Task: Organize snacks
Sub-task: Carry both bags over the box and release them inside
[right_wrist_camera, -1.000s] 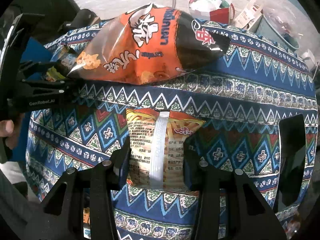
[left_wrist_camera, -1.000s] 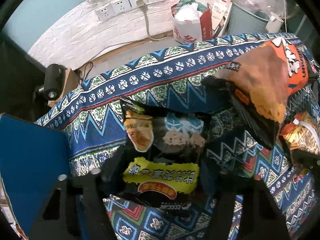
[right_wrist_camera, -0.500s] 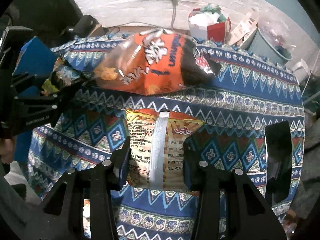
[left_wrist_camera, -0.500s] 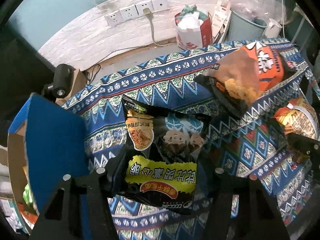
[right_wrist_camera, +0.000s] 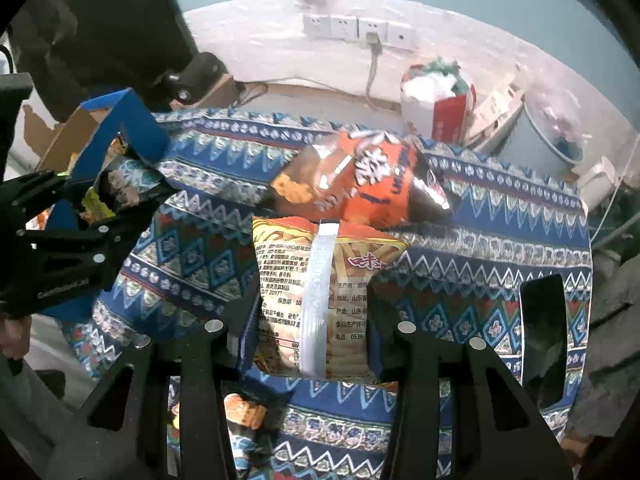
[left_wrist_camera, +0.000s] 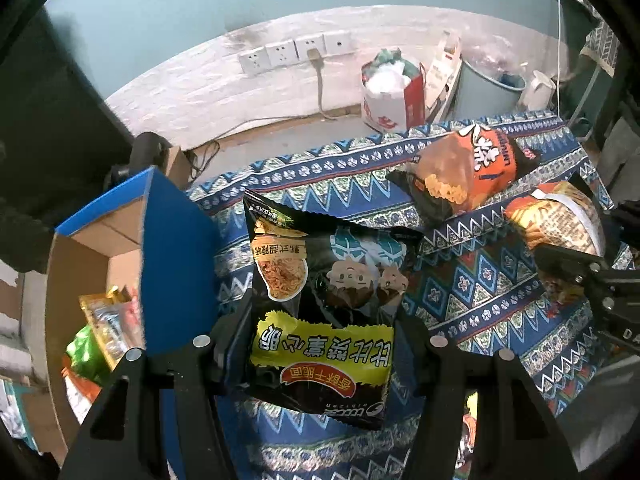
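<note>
My left gripper point(left_wrist_camera: 320, 344) is shut on a black noodle-snack bag point(left_wrist_camera: 324, 296) with a yellow band, held above the patterned tablecloth point(left_wrist_camera: 472, 292). My right gripper point(right_wrist_camera: 310, 320) is shut on a yellow-orange snack bag point(right_wrist_camera: 320, 280), its back seam facing the camera; that same bag point(left_wrist_camera: 560, 224) shows at the right edge of the left wrist view. A large orange chip bag point(right_wrist_camera: 360, 188) lies on the cloth behind it, the same chip bag point(left_wrist_camera: 472, 168) at upper right in the left wrist view. The left gripper point(right_wrist_camera: 100, 216) with its black bag appears at far left in the right wrist view.
A blue-flapped cardboard box point(left_wrist_camera: 120, 240) stands left of the table with several snack packs point(left_wrist_camera: 104, 332) inside. Beyond the table are a wall with sockets point(left_wrist_camera: 296, 52), a red-and-white bag point(left_wrist_camera: 392, 96) and a bin point(left_wrist_camera: 488, 88). A dark phone-like slab point(right_wrist_camera: 544, 332) lies on the cloth at right.
Both grippers have risen with their bags, so the table looks farther away. The blue box has come further into the left wrist view, its inside now showing.
</note>
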Action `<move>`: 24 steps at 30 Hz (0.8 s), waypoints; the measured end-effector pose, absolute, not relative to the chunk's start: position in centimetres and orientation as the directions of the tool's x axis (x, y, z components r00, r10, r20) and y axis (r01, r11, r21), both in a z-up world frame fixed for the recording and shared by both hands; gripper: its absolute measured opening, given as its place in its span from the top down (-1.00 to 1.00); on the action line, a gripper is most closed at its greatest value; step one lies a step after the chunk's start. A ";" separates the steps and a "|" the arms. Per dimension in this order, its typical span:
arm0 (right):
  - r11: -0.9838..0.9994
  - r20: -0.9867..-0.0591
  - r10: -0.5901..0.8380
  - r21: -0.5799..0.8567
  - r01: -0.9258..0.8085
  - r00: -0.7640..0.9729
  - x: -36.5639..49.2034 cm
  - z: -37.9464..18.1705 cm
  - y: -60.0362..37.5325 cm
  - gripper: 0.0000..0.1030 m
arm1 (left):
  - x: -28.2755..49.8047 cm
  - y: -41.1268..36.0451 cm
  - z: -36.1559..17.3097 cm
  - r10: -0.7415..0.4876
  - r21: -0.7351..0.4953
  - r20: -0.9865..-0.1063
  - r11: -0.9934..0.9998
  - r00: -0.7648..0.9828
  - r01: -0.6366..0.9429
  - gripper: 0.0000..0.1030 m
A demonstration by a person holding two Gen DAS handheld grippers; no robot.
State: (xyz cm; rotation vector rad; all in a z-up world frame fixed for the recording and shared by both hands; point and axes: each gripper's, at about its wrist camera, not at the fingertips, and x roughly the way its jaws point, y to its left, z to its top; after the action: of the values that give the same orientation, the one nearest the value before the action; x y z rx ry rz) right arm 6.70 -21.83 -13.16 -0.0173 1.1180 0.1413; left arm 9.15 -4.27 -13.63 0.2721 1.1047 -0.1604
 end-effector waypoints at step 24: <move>0.972 -0.847 0.181 0.077 -0.221 0.500 8.6 -8.8 -15.0 0.17 | 5.9 3.0 -8.3 0.018 0.105 -0.838 0.986 0.545 0.129 -0.19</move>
State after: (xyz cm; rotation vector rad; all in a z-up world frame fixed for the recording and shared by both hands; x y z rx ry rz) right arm 8.58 -14.96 -8.79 -0.0436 1.0189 0.2432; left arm 5.88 3.00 -8.31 0.1610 0.9936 -0.0662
